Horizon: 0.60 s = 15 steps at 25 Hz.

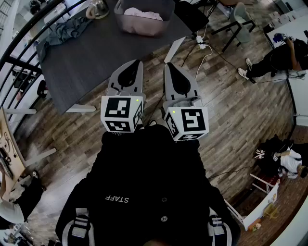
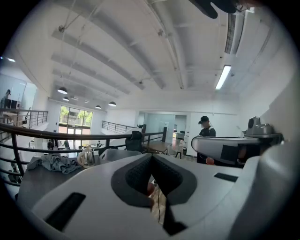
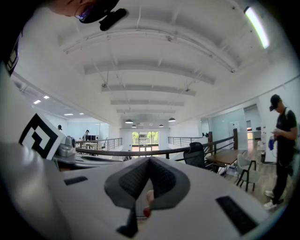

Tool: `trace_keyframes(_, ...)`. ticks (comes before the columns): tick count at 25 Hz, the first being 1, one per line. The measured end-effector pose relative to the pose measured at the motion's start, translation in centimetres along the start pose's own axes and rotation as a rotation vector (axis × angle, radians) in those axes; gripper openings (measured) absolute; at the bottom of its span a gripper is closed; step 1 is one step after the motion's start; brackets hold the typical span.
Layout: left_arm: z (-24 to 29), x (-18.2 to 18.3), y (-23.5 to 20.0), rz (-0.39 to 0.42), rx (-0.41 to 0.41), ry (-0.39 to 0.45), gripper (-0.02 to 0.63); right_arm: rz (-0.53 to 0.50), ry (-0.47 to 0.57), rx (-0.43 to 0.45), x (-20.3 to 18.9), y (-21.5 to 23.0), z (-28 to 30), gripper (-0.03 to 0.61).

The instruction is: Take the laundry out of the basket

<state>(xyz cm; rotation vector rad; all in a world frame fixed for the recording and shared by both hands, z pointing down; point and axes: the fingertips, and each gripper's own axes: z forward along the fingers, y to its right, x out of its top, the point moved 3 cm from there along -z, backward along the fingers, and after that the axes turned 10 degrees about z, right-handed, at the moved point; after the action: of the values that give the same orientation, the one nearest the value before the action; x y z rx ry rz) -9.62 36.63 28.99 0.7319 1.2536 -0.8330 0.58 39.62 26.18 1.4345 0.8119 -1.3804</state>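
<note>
The laundry basket (image 1: 126, 25) stands at the far edge of the dark grey table (image 1: 106, 53), with pink laundry (image 1: 144, 15) inside it. A grey garment (image 1: 67, 30) lies crumpled on the table's left part, also seen in the left gripper view as the grey garment (image 2: 54, 163). My left gripper (image 1: 136, 63) and right gripper (image 1: 169, 66) are held side by side close to my chest, short of the table's near edge and pointing toward it. Both are shut and hold nothing. In their own views the left gripper (image 2: 151, 157) and right gripper (image 3: 149, 161) show jaws pressed together.
A glass kettle (image 1: 97, 7) stands left of the basket. A railing (image 1: 19, 53) runs along the left. A power strip with cable (image 1: 201, 44) lies on the wooden floor, chairs (image 1: 240, 19) stand at the back right, and a person (image 1: 274, 60) sits at the right.
</note>
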Motion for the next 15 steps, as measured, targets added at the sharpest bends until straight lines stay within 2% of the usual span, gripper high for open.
trace_keyframes(8,0.3,-0.7,-2.2,-0.005,0.010,-0.006,-0.002,0.037,0.029,-0.017,0.0,0.2,1.4,0.012)
trace_keyframes(15,-0.3,-2.0,-5.4,-0.024,0.049,-0.020,-0.002,0.050,0.027,-0.074,-0.4,1.7,2.1,0.012)
